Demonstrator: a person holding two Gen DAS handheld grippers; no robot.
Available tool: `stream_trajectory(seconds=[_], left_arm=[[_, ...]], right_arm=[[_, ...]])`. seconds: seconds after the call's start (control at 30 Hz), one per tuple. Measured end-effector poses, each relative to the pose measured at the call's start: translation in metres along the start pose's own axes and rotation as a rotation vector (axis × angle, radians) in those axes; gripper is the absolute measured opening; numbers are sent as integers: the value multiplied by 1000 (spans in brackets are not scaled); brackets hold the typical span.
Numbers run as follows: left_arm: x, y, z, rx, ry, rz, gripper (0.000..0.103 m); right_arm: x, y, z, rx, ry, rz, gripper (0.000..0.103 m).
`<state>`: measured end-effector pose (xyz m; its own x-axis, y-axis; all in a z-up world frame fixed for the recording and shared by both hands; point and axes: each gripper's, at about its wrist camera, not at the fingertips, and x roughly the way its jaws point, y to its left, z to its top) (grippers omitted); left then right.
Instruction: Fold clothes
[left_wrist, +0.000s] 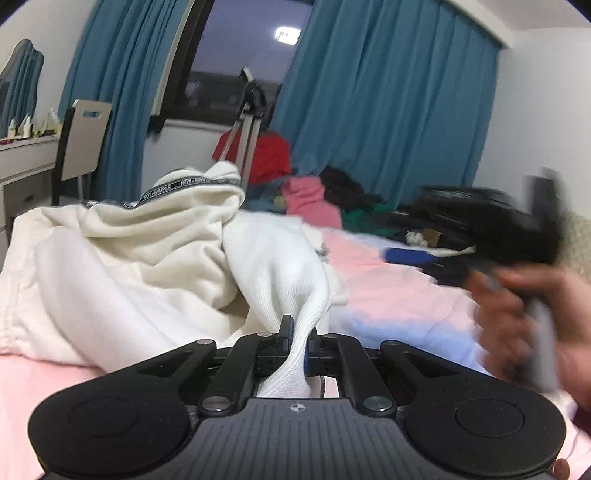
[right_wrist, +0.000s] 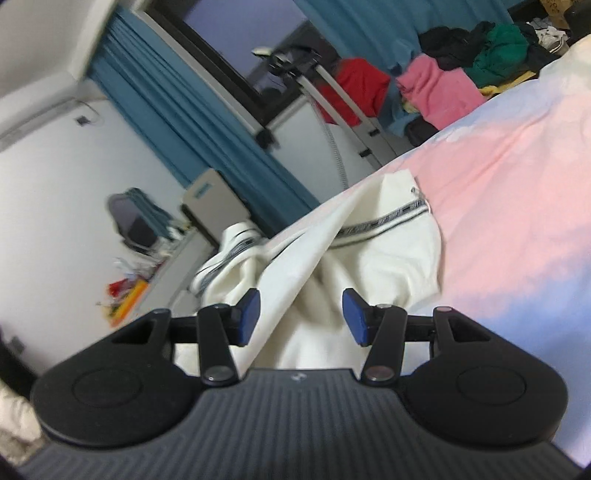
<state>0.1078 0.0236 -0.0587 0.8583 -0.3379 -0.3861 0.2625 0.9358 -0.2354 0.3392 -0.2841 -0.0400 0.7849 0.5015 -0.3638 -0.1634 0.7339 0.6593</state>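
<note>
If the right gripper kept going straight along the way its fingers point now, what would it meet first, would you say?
Most likely the white garment: the right gripper is open, and the bunched cream fabric fills the space between and just ahead of its fingers. Depth is hard to judge, but nothing else lies nearer in that line.

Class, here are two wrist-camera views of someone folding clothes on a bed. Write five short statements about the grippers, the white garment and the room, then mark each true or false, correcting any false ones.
1. The left gripper is shut on the white garment. True.
2. The right gripper also clamps the fabric. False: its blue pads stand apart, open over the garment.
3. The curtains are red. False: they are blue.
4. A pink garment lies in the clothes pile at the far end of the bed.
True.
5. The bedsheet is green. False: it is pink, fading to pale blue.
</note>
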Motion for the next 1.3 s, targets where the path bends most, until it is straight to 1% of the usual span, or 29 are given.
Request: stream_trajectory(seconds=[0.1, 0.2, 0.3, 0.43, 0.47, 0.5, 0.53, 0.57, 0.6, 0.73, 0.8, 0.9, 0.97, 1.0, 1.03, 1.1, 1.2, 1.27, 1.3], left_arm=[[10, 13, -6, -47, 5, -33, 5], [32, 19, -11, -22, 55, -29, 5], [55, 29, -15, -29, 96, -73, 5], [75, 41, -24, -42, 111, -130, 5], [79, 45, -27, -52, 113, -146, 5], [80, 47, -28, -64, 112, -162, 5], [81, 50, -30, -73, 108, -178, 5], [82, 52, -31, -83, 103, -195, 5], [83, 53, -32, -86, 100, -209, 5], [83, 51, -31, -80, 85, -256, 5], [79, 48, -31, -67, 70, -269, 5], [73, 43, -33, -46, 53, -259, 5], [69, 39, -33, -42, 40, -248, 4], [68, 37, -33, -39, 38, -243, 5], [66, 35, -33, -35, 36, -239, 5], [64, 32, -34, -27, 46, -230, 5], [66, 30, -35, -27, 67, -213, 5], [70, 30, -35, -13, 94, -186, 5], [72, 29, -36, -7, 109, -174, 5]], right_arm=[[63, 1, 32, -7, 55, -52, 53], [125, 0, 53, 20, 68, -121, 53], [182, -4, 61, -11, 100, -186, 53], [254, -11, 69, -83, 163, -277, 52], [267, -14, 69, -93, 179, -300, 48], [278, -17, 69, -104, 188, -327, 25], [282, -19, 70, -110, 179, -345, 12], [281, -21, 70, -106, 159, -345, 8], [278, -22, 71, -103, 131, -342, 7], [231, -12, 89, -113, 3, -328, 7], [195, -4, 104, -134, -73, -329, 7], [120, 4, 123, -135, -245, -306, 7], [60, 9, 124, -141, -381, -290, 7], [28, 8, 119, -140, -439, -295, 7], [0, 4, 111, -125, -479, -308, 7], [-51, -16, 90, -60, -528, -336, 7], [-112, -62, 46, 103, -540, -386, 7], [-139, -89, 16, 198, -516, -432, 7], [-149, -102, 2, 241, -490, -457, 7]])
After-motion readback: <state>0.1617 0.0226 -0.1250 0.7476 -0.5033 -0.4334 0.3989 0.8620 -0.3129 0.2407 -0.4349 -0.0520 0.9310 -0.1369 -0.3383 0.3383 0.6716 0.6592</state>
